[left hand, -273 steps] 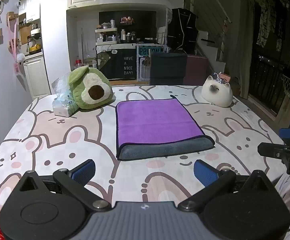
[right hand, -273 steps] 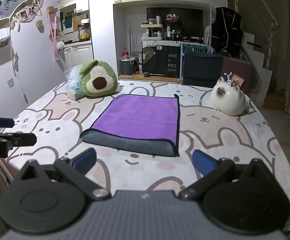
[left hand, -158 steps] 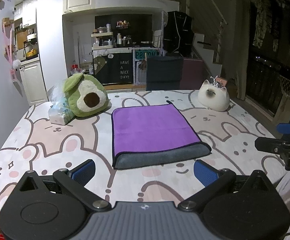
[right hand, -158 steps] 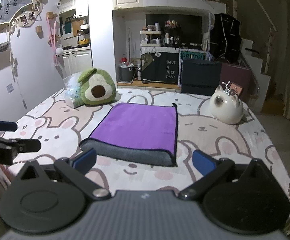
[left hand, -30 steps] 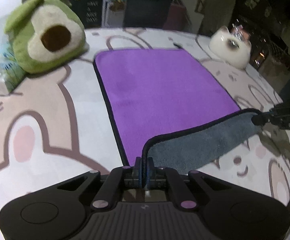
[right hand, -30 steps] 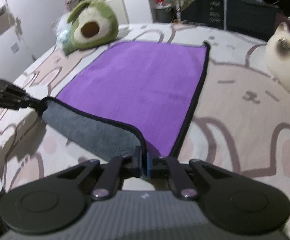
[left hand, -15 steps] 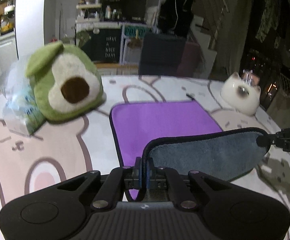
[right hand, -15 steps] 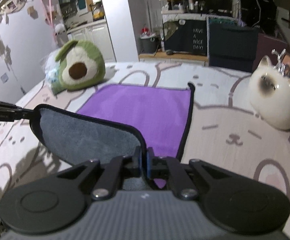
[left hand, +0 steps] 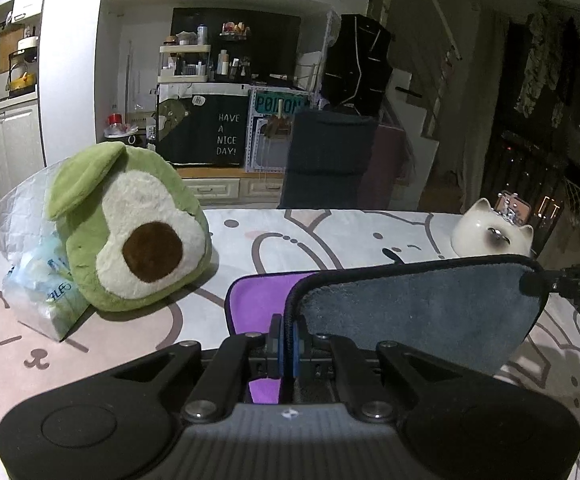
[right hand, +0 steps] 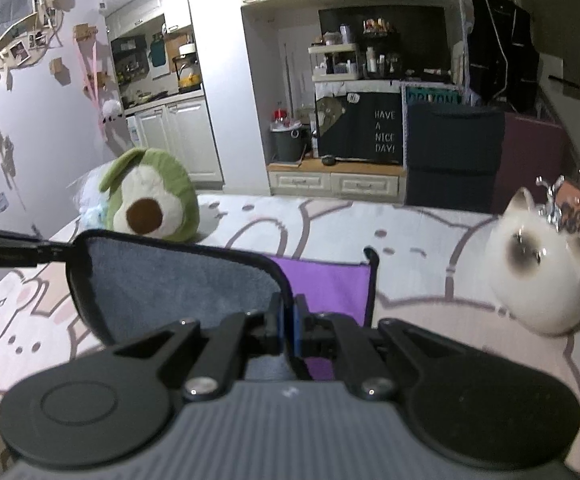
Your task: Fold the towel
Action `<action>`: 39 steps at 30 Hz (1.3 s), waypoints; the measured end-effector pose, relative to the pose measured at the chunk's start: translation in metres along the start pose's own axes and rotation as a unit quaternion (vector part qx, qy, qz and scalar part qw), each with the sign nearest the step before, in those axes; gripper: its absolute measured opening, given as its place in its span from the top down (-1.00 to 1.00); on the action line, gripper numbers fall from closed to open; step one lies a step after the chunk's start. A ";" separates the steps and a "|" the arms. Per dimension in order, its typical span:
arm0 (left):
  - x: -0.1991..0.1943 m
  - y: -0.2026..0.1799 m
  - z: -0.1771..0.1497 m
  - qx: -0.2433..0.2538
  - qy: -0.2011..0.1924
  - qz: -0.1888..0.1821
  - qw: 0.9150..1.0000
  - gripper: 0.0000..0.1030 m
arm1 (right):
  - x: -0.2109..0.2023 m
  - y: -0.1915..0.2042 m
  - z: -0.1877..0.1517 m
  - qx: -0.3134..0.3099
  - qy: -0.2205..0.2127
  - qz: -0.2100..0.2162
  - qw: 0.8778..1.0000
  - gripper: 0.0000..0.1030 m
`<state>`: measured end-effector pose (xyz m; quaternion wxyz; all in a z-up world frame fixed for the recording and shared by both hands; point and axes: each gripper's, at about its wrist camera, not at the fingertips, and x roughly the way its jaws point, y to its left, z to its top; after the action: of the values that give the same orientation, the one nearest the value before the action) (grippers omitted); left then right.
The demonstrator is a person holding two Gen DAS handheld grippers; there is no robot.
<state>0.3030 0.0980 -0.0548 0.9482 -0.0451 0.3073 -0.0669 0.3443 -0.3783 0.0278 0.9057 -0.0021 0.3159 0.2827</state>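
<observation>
In the left wrist view, the left claw (left hand: 286, 338) is clamped on the black-piped near corner of the towel (left hand: 421, 308), its blue pads pressed together on the hem. The corner is lifted off the surface (left hand: 102, 344), so the grey underside faces the camera like a raised flap, while a strip of the purple top side lies flat beyond it. At the flap's far right end the right claw (left hand: 549, 282) pinches the other near corner. The fold looks about half carried out: the near edge is up and held taut between both claws, but it has not yet been laid onto the far part, and pressing it flat remains. The lifted edge runs left to right across the view, which appears to be the flap's long axis. The avocado plush (left hand: 130, 228) sits beside the towel's far left, the cat figurine (left hand: 491, 234) well to the right.

In the right wrist view, the right claw (right hand: 288, 326) is likewise closed on the towel (right hand: 178, 284) at its near right corner, the grey flap stretching leftward to the left claw (right hand: 64, 250), which grips the opposite corner. The purple side (right hand: 325, 284) lies on the surface (right hand: 429, 308) ahead, its far edge towards the kitchen, so the flap should be carried away from the holder to finish.
</observation>
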 end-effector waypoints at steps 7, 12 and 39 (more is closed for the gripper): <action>0.028 0.011 0.013 0.007 0.007 0.007 1.000 0.92 | 0.029 -0.009 0.013 -0.010 0.005 -0.004 1.000 0.89; 0.051 0.018 0.024 0.013 0.012 0.007 1.000 0.92 | 0.050 -0.015 0.022 -0.008 0.008 -0.009 1.000 0.89; 0.149 0.044 0.049 0.009 0.042 0.012 0.999 0.91 | 0.145 -0.047 0.041 0.009 0.046 -0.033 0.998 0.89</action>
<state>0.4555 0.1206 -0.1067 0.9355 -0.0300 0.3468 -0.0602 0.4847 -0.3361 -0.0313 0.8988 -0.0173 0.3600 0.2497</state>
